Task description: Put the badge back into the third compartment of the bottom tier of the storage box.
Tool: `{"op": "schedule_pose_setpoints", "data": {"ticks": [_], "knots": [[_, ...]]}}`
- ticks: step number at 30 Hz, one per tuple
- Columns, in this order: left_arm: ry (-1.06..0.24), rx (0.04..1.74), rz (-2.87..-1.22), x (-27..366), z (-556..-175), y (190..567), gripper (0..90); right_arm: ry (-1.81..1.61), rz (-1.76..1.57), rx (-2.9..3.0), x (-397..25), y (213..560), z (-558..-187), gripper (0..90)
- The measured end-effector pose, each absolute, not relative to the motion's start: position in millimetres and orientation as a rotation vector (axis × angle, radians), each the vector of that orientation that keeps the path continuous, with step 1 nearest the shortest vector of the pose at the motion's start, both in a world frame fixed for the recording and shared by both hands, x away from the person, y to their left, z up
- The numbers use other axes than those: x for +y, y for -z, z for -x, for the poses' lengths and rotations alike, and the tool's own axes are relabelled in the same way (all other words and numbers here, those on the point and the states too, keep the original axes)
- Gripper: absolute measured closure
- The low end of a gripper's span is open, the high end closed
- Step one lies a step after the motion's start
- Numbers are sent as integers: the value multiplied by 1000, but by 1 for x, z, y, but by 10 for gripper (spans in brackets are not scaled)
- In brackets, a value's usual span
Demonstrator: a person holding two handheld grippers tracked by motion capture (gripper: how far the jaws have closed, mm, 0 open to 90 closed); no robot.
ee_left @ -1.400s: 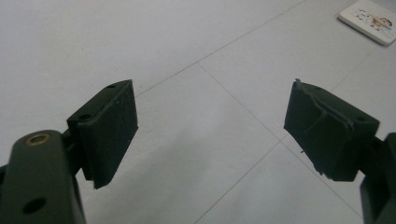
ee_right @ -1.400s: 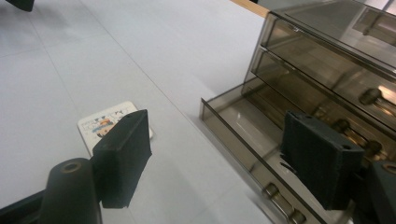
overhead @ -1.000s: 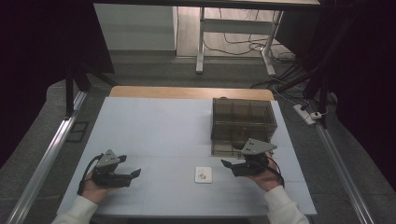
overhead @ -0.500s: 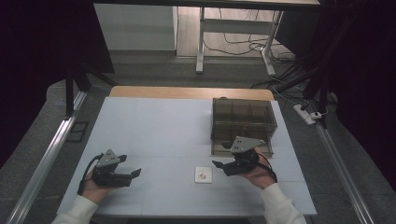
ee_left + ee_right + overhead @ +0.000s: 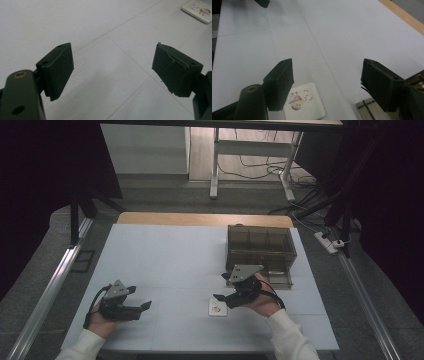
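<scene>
Right gripper (image 5: pixel 220 297) had moved left from beside the box (image 5: pixel 260 252), jaws wide apart, card (image 5: pixel 217 308) on the table (image 5: pixel 165 260) just below them, left gripper (image 5: pixel 146 306) unmoved, jaws apart, empty

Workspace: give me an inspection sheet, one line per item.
Surface: white table top with thin seam lines; a wooden strip along its far edge.
Job's things: small white square card with a cartoon print, lying flat; smoky transparent drawer box behind it, lowest drawer slightly pulled out.
Clutter: nothing seen.
Grippers: right gripper open, jaws over the card, not touching it as far as I can tell; left gripper open, above bare table.
Cables: one trails from each gripper; more lie on the floor beyond the table.
Surroundings: metal rails either side, dark curtains, a table frame beyond.
</scene>
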State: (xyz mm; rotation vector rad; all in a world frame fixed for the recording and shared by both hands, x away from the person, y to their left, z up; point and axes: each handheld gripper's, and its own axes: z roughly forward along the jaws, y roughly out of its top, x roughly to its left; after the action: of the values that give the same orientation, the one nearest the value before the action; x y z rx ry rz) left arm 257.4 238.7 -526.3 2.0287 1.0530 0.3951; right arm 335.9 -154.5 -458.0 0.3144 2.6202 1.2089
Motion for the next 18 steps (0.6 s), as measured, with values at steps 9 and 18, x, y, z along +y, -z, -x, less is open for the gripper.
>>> {"op": "schedule_pose_setpoints", "data": {"ticks": [9,18], "knots": [[-390,1049,-2032,239,-257,527,171,-1144,-312,2679,-149,468,-337,251],[-390,1045,-2041,237,-257,527,171,-1076,-298,2737,-141,479,-340,243]]}}
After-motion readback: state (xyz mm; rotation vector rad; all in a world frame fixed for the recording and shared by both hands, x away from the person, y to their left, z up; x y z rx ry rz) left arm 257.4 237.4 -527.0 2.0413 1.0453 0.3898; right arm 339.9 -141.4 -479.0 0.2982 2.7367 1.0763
